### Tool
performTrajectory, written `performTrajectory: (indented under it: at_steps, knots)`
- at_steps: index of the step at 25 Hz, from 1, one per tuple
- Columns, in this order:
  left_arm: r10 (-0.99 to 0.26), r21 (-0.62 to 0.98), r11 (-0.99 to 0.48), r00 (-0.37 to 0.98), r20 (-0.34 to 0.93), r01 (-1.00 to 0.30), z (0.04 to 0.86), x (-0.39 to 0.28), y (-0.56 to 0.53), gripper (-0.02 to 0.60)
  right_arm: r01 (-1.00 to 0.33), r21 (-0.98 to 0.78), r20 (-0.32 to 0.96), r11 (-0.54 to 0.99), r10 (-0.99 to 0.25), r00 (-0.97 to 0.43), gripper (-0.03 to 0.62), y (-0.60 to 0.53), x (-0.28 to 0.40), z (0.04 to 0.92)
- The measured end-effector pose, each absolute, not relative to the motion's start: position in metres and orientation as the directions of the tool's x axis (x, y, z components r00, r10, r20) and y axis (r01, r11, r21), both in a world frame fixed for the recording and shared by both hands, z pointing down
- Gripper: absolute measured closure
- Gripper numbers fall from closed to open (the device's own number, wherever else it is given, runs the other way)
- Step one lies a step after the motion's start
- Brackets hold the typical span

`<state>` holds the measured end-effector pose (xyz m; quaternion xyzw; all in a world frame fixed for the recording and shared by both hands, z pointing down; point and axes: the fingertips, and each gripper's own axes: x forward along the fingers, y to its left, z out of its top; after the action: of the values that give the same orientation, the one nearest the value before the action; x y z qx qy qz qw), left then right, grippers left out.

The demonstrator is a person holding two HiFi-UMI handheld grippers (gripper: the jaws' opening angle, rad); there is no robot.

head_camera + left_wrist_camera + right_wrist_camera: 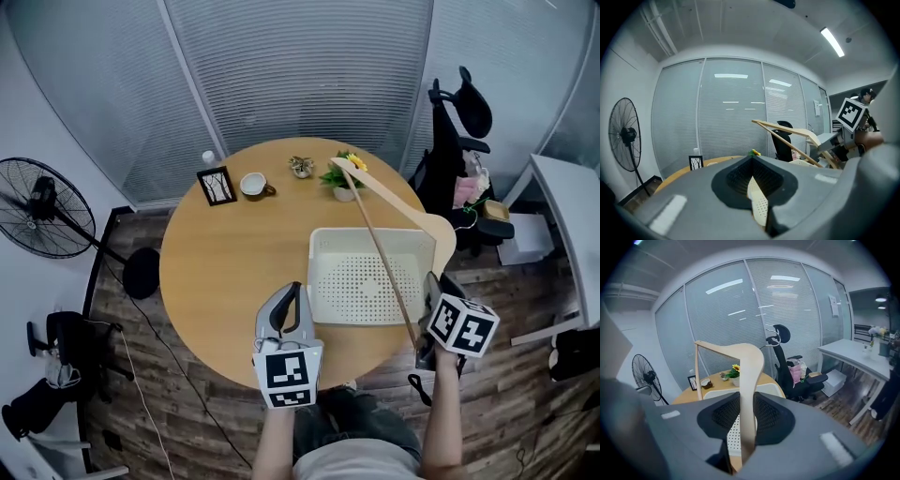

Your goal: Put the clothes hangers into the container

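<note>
The round tabletop (216, 272) carries the white perforated container (342, 281). A wooden hanger (394, 200) slants above it, one end gripped by the right claw (434, 291). The left claw (298, 287), seemingly closed and empty, sits beside the container's left wall. The hanger's far tip nears a flowerpot (344, 192).

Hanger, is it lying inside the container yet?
No, the hanger is clamped in the right gripper's jaws and slants up over the container.
</note>
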<state>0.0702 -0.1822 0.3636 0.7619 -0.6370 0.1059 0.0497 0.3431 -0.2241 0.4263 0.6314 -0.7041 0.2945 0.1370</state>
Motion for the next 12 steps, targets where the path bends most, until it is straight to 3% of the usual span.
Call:
performTrajectory:
  at_steps: [12]
  knots:
    - [-0.946,-0.054,-0.227,0.207,0.251,-0.972,0.373,0.084,-0.192,0.580,-0.974,-0.228,0.594,0.005,-0.791,-0.143,0.473,-0.219,0.357,0.439]
